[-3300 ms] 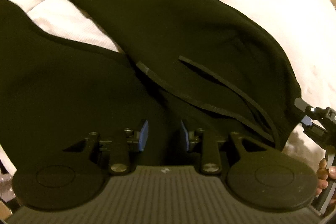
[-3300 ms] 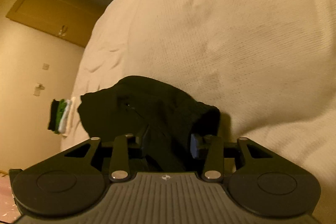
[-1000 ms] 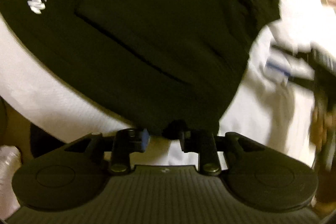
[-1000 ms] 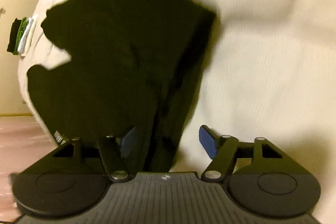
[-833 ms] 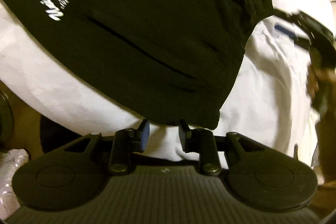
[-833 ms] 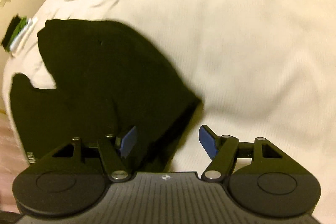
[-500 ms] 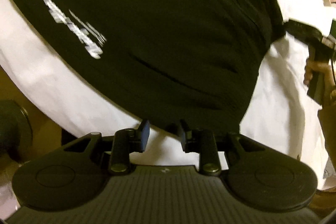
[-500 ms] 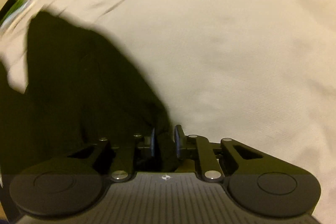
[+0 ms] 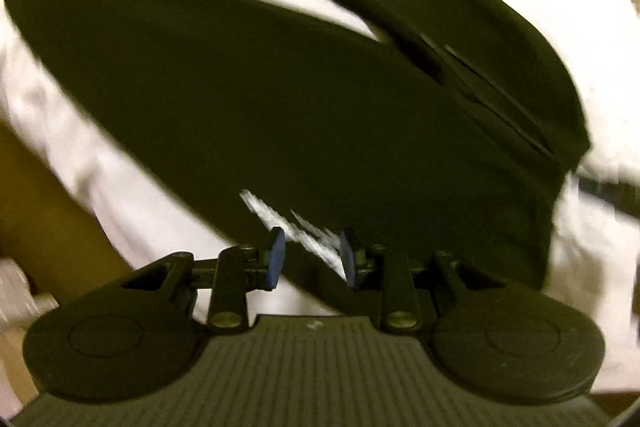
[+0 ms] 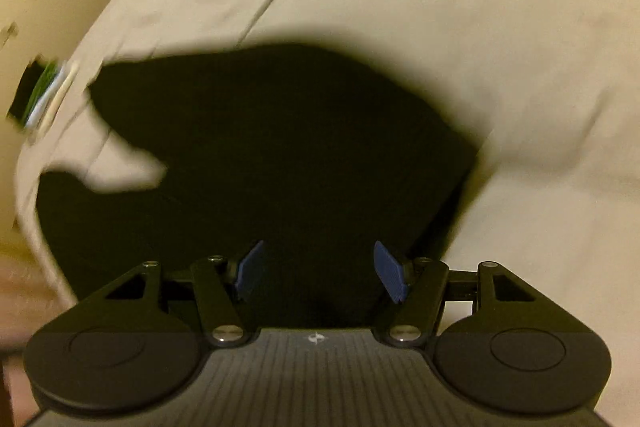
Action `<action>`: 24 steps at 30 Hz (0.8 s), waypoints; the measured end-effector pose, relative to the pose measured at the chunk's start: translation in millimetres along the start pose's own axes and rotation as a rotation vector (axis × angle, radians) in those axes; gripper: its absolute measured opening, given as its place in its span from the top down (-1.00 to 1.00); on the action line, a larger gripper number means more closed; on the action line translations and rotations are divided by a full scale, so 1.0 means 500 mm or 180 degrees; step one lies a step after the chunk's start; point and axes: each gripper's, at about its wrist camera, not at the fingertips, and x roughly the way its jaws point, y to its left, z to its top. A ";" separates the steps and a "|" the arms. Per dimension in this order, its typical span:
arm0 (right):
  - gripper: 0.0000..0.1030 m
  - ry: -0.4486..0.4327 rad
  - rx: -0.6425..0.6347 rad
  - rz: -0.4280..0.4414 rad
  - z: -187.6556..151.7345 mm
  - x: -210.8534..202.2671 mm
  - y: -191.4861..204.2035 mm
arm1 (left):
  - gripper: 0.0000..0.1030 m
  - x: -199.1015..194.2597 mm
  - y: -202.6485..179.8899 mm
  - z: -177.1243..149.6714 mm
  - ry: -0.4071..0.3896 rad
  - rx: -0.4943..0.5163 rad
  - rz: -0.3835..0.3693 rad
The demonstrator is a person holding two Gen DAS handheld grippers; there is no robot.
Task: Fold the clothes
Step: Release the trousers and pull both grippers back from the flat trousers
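Trousers (image 9: 280, 99), black, lie spread on the bed (image 9: 132, 203), whose cover is white and wrinkled. In the left wrist view the cloth fills the middle of the frame: one leg runs out toward 10 o'clock, the other toward 12 o'clock, and a wedge of white cover shows between them. A drawstring (image 9: 496, 95) lies across the cloth toward 2 o'clock. A white logo (image 9: 296, 227), blurred past reading, sits on the cloth at 6 o'clock from its centre, just beyond the left gripper (image 9: 311, 257). That gripper's blue pads (image 9: 276, 259) stand apart with a gap between them; the near edge of the cloth and the logo show through the gap, but nothing is pinched, and whether the pads touch the cloth cannot be told. A dark blurred shape, too smeared to name, crosses the frame edge at 3 o'clock.

In the right wrist view the trousers (image 10: 280, 155) are a dark mass on the bed (image 10: 480, 27), with the legs reaching toward 9 o'clock. The right gripper (image 10: 320, 273) has its fingers wide apart, blue pads (image 10: 390, 275) splayed, the cloth lying below and beyond them, ungrasped. A stack (image 10: 40, 95) of folded clothes, black, green and white, sits at the bed edge toward 10 o'clock, well apart from the trousers.
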 end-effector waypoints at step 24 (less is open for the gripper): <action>-0.73 -0.0770 0.1351 -0.0976 -0.242 -0.179 0.352 | 0.08 -0.213 0.223 0.169 -0.0390 0.1361 0.0257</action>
